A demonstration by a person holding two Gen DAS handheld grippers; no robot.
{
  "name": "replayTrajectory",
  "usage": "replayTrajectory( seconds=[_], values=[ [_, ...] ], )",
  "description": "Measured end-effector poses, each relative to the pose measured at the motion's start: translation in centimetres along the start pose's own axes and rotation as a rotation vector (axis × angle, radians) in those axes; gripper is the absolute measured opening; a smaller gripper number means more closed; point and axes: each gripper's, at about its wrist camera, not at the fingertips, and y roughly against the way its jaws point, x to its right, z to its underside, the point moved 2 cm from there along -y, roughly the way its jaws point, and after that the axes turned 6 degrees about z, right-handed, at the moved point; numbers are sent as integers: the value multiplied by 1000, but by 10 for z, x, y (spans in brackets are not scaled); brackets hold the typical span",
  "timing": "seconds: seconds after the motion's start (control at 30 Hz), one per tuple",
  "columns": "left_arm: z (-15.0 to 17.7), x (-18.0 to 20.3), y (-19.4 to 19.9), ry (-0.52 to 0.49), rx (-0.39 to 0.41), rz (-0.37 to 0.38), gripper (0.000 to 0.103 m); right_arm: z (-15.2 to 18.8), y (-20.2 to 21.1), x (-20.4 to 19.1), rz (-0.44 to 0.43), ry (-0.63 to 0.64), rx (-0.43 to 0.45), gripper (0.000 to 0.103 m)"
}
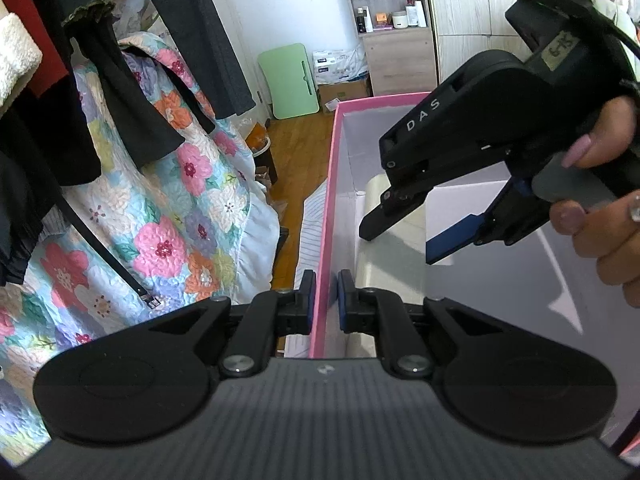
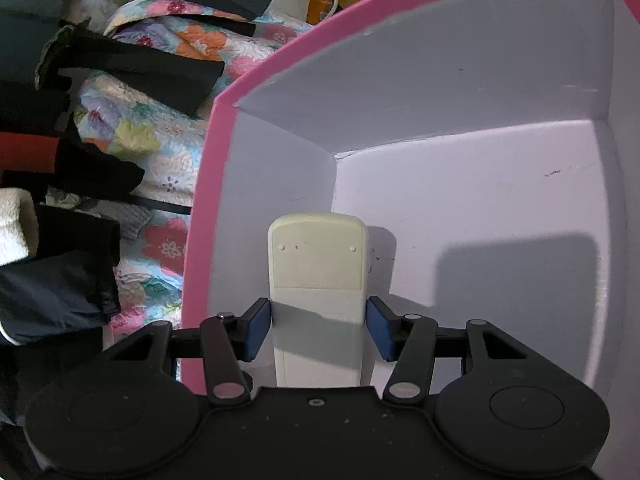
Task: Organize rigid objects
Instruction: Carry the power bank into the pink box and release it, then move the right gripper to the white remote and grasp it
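Observation:
A pink box (image 1: 332, 184) with white inner walls stands open beside the bed. My left gripper (image 1: 326, 278) is shut on its left wall, one blue pad outside and one inside. A cream-white remote control (image 2: 318, 264) lies back-up on the box floor near the left wall. My right gripper (image 2: 319, 308) reaches down into the box (image 2: 208, 200), and its blue pads press the remote's two long sides. In the left wrist view a hand holds the right gripper (image 1: 402, 244) over the remote (image 1: 370, 276), whose far end is hidden by the fingers.
A floral quilt (image 1: 172, 208) with dark garments (image 1: 132, 120) draped over it lies left of the box. Farther back a green folding board (image 1: 290, 80) leans on the wall, next to cardboard boxes (image 1: 340, 92) and a shelf unit (image 1: 392, 12) on a wooden floor.

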Motion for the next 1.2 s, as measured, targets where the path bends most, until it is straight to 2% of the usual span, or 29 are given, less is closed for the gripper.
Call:
replayTrajectory(
  seconds=[0.17,0.4,0.57,0.63,0.67,0.73,0.83,0.97,1.2],
  values=[
    [-1,7,1,-45,-3,-30,11,5,28,-3,-42,66,38,60],
    [-1,9,2,-62,-7,-39,12,42,123,-13,18,347,233,61],
    [-1,13,2,-69,-8,-42,12,78,186,11,57,470,332,61],
    [-1,13,2,-68,-9,-43,12,93,200,24,100,498,394,63],
    [-1,13,2,-68,-9,-43,12,99,205,32,119,505,426,68],
    [-1,13,2,-71,-10,-44,12,112,211,50,160,502,469,69],
    [-1,14,3,-82,-14,-49,13,126,206,77,271,480,462,69],
    [-2,14,3,-90,-16,-55,13,142,184,112,346,405,359,69],
    [-3,14,3,-86,-16,-54,13,159,144,124,452,469,267,70]
  ],
)
